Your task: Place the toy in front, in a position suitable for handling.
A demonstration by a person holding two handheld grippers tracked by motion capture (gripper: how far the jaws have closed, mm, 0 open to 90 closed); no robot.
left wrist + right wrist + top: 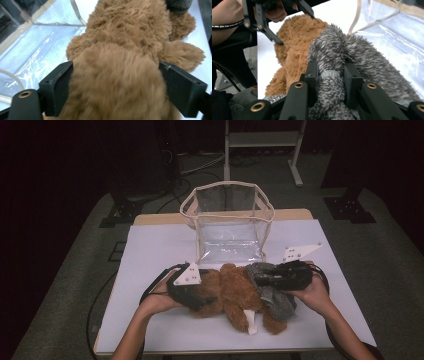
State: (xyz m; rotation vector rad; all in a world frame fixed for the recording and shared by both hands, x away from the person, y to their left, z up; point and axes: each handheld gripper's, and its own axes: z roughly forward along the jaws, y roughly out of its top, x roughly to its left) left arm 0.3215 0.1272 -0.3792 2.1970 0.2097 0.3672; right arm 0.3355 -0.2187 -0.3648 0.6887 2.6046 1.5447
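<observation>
The teddy bear (232, 295) lies on the counter (150, 250), long axis left to right, just near of the clear bag (227, 222). Left gripper (192, 295) straddles its left end, jaws wide, pads against fur. Right gripper (329, 75) is clamped on the grey knit garment (342, 55) at the right end.

Left tongs (212, 297) spread wide; right tongs (257, 279) pinched nearly closed.

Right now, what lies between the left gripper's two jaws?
The brown teddy bear: in the left gripper view its furry body fills the gap between the jaws of the left gripper, which stand wide at either flank.
</observation>
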